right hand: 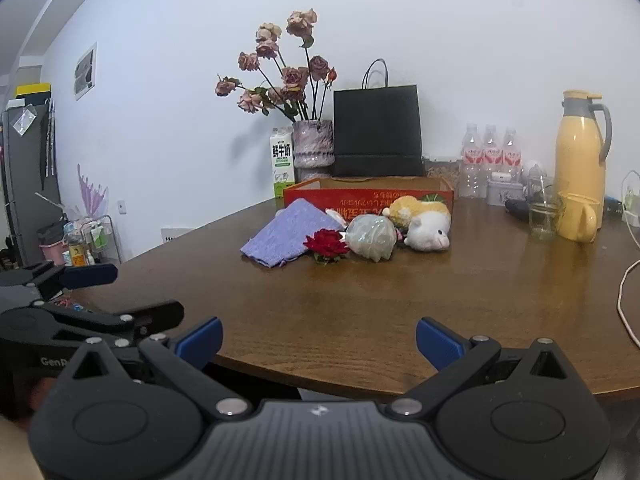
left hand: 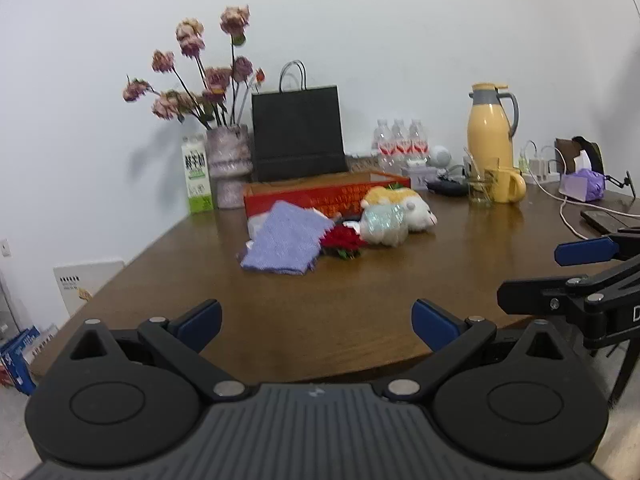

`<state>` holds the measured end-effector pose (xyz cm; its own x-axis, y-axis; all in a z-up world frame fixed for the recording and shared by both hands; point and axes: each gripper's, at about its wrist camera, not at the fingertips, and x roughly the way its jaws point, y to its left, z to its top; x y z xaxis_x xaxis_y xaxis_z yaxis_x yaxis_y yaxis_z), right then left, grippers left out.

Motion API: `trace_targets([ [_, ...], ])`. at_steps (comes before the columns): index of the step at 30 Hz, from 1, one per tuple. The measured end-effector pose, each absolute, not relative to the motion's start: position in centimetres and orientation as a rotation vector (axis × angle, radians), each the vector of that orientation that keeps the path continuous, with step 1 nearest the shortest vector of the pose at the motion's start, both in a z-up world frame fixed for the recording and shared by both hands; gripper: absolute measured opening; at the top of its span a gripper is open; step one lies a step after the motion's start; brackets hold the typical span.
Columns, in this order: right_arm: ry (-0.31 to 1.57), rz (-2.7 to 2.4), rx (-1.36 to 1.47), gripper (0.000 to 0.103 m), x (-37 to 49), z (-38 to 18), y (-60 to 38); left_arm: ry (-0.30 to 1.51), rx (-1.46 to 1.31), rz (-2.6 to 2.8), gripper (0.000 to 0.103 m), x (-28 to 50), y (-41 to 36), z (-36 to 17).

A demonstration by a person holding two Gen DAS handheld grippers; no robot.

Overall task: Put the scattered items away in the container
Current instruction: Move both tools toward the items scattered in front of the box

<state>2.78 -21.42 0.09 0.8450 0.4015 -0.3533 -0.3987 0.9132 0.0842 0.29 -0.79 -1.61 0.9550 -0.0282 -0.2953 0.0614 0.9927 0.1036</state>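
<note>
Both tools, left tool (left hand: 316,326) and right tool (right hand: 319,342), hover spread wide and empty, tipped slightly down over the table (right hand: 360,312).

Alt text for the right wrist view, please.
Open right gripper hovers at the near edge of a brown table, empty. Ahead lie a purple cloth, red rose and plush toys before a red box.

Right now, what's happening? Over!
Both tongs, left and right, open, empty. Cloth, rose, plush toys outside red box. Path clear.
</note>
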Motion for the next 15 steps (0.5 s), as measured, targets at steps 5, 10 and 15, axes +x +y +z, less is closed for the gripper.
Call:
trace_targets([
  [5, 0.389, 0.427, 0.002, 0.103, 2.9, -0.2, -21.2, 0.319, 0.112, -0.059, 0.103, 0.4, -0.8, -2.0],
  [10, 0.377, 0.432, 0.004, 0.103, 2.8, -0.2, -21.2, 0.338, 0.116, -0.073, 0.103, 0.7, -0.8, -2.0],
  [15, 0.387, 0.422, 0.001, 0.103, 3.1, -0.3, -21.1, 0.391, 0.084, -0.096, 0.103, 1.5, -0.4, -2.3],
])
